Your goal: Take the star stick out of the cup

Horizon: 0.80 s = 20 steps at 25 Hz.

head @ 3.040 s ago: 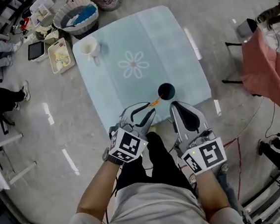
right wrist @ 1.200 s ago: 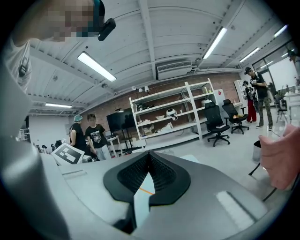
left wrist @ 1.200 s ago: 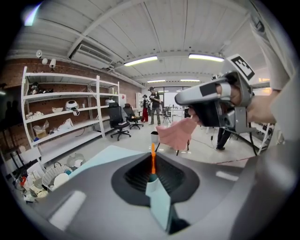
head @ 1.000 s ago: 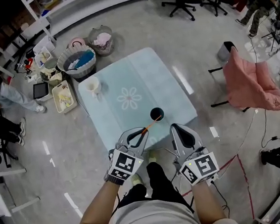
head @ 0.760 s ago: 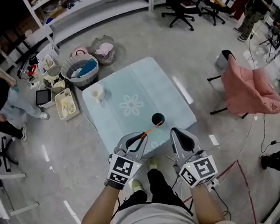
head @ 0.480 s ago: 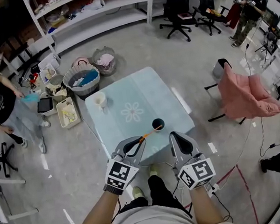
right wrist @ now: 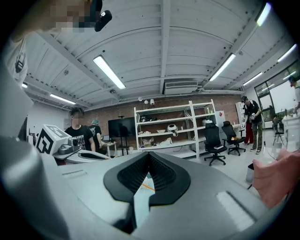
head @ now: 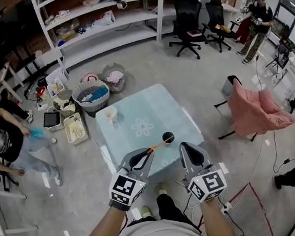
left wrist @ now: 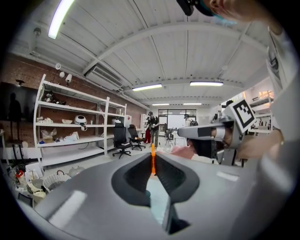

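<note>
Orange star stick (head: 158,144) is pinched in our left tongs (head: 149,151), its long axis running from their tips forward and right toward the dark cup (head: 168,137) on the pale-blue tabletop (head: 131,108). We cannot tell whether its far end is clear of the rim. Our right tongs (head: 184,145), closed on nothing, hang just beside.

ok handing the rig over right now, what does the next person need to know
Left gripper: shut on the orange star stick.
Right gripper: shut, empty, beside the left.
The dark cup stands near the table's near edge.
Done: stick gripped. In the head view its far end overlaps the cup, so I cannot tell if it is clear.
To do: make sure it is fully out.
</note>
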Each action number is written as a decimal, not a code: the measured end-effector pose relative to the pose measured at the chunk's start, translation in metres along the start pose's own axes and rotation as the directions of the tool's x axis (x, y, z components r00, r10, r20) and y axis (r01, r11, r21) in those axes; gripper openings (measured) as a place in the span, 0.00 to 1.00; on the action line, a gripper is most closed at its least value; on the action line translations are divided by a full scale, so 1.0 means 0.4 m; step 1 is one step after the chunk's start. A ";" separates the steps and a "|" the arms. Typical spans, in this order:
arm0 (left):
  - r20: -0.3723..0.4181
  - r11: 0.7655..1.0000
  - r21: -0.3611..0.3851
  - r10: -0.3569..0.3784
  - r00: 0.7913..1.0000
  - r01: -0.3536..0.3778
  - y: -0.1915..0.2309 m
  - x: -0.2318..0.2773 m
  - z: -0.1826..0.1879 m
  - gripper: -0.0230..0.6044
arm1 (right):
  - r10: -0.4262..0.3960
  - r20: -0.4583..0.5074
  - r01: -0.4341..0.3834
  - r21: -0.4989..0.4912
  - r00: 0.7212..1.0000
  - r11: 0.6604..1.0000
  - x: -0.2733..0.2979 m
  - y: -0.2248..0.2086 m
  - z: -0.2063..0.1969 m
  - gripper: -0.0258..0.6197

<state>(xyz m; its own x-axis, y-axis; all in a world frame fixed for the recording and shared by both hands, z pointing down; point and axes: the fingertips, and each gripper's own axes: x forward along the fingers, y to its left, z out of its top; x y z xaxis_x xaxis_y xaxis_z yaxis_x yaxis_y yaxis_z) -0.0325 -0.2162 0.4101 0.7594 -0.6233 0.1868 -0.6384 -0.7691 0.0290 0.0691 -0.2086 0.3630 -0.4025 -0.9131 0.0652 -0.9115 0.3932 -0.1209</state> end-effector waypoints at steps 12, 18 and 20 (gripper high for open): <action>0.097 0.999 0.024 0.026 0.995 -0.029 -0.017 -0.094 0.115 0.08 | -0.001 0.065 0.005 -0.065 0.998 0.998 -0.043 0.062 0.104 0.06; 0.124 0.999 0.037 0.029 0.992 -0.034 -0.016 -0.129 0.158 0.08 | 0.005 0.086 0.002 -0.084 0.996 0.996 -0.054 0.093 0.142 0.06; 0.131 0.999 0.040 0.032 0.991 -0.037 -0.015 -0.140 0.169 0.08 | 0.007 0.091 0.001 -0.089 0.996 0.996 -0.058 0.102 0.152 0.06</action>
<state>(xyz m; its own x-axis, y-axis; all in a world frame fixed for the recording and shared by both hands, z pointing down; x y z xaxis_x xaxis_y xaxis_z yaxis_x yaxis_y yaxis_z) -0.0628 -0.1860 0.3329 0.7485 -0.6607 0.0568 -0.6609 -0.7503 -0.0169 0.0463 -0.1779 0.2964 -0.3996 -0.9163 -0.0256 -0.9158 0.4003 -0.0319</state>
